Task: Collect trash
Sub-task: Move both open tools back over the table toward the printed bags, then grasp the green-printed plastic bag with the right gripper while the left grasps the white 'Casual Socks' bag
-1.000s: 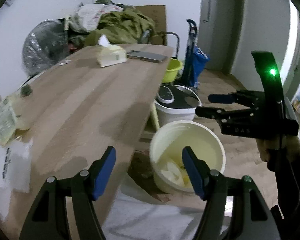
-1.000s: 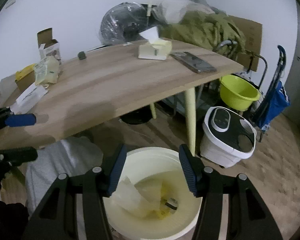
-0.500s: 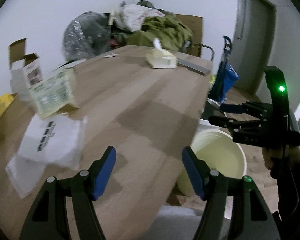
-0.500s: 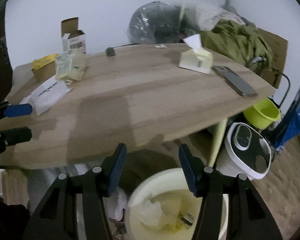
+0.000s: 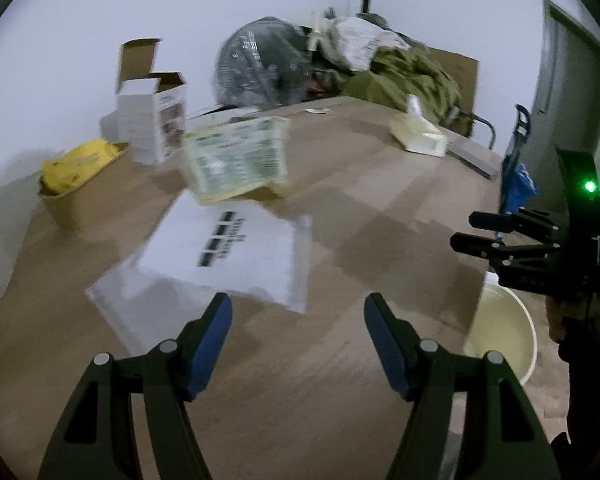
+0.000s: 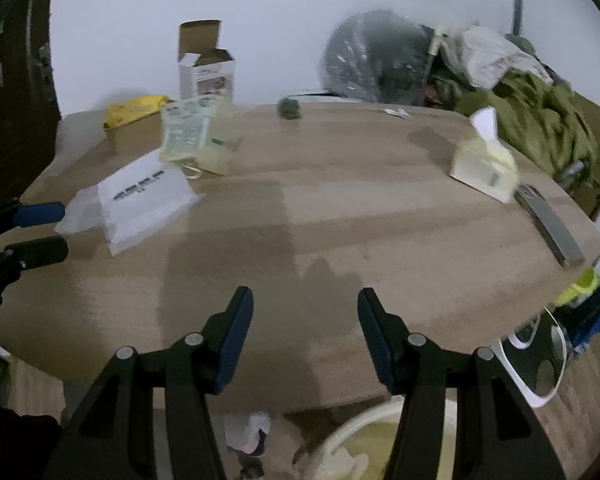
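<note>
A white plastic mailer (image 5: 228,252) lies flat on the wooden table (image 5: 360,208), just ahead of my left gripper (image 5: 297,304), which is open and empty above the tabletop. Behind the mailer a green-printed packet (image 5: 240,156) leans, with an open white carton (image 5: 152,120) and a yellow packet in a brown tub (image 5: 80,160) further back. My right gripper (image 6: 304,292) is open and empty over the table's near edge, and the cream bucket (image 6: 364,440) holding scraps sits on the floor below it. In the right wrist view the mailer (image 6: 140,200) is at the left, next to the left gripper (image 6: 64,228).
A tissue box (image 6: 484,164) and a grey flat device (image 6: 548,224) lie on the table's right side, and a small dark object (image 6: 289,109) sits at the back. A wrapped fan (image 5: 260,68) and olive clothes (image 5: 404,76) are behind. A white appliance (image 6: 536,360) stands on the floor.
Both grippers have swung from over the floor bucket to over the tabletop, toward the mailer and packets at the left. The jaws have kept their width and hold nothing.
</note>
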